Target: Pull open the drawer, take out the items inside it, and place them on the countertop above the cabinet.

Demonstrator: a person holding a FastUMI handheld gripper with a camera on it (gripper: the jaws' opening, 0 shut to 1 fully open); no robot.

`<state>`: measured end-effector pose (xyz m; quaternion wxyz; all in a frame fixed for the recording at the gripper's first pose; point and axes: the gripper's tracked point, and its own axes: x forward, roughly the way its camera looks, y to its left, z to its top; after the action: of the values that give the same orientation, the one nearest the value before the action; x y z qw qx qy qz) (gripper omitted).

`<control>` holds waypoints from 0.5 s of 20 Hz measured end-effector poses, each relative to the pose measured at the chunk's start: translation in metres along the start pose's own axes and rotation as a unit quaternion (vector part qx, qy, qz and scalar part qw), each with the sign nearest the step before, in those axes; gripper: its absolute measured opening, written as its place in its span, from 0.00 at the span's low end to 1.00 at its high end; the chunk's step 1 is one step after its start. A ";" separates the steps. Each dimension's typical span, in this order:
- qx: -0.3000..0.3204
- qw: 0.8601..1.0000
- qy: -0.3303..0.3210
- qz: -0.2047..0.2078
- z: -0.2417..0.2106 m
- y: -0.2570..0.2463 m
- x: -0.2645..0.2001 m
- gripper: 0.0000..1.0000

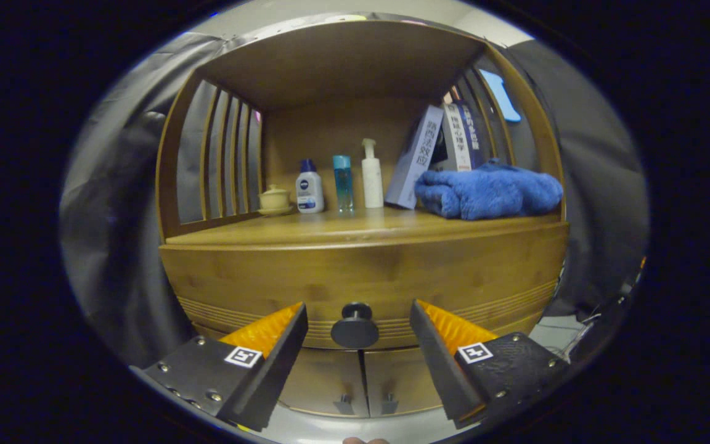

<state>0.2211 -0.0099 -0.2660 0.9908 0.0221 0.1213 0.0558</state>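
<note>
So here's the setup, going left to right along the wooden cabinet's top surface [306,237]: a small pale yellow lidded ceramic cup on a saucer [275,200] at the far left, then a white squat bottle with a dark blue cap [309,187], a slim clear blue bottle [342,183], a tall white pump bottle [371,174], a few leaning books [438,151], and a fluffy blue folded towel [489,191] at the right end.

Below that is the closed wooden drawer front [361,274] with its round black knob [355,327]. The tool [358,324] is wide open, fingers spread apart with nothing in them. The knob sits dead centre between the two fingertips and looks just ahead of them, sticking straight out toward the tool. So I'd say the next move is a short push forward, close on the knob, then pull straight back.

What I can't see: anything inside the drawer, since it's shut. The two small cabinet doors [361,382] underneath are partly cut off by the fingers.
</note>
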 end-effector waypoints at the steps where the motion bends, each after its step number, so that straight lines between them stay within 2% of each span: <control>1: 0.003 1.000 0.002 -0.004 -0.004 -0.001 0.003 1.00; 2: 0.007 1.000 0.000 0.001 -0.003 0.001 0.008 0.99; 4: -0.010 1.000 -0.004 -0.002 -0.004 0.003 0.019 0.77; 7: -0.007 0.999 -0.015 -0.034 -0.006 -0.002 0.019 0.44; 8: -0.002 0.999 -0.006 -0.035 -0.011 -0.001 0.019 0.45; 10: 0.011 1.000 -0.005 -0.017 -0.010 0.003 0.022 0.38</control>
<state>0.2397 -0.0042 -0.2810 0.9919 0.0313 0.1172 0.0379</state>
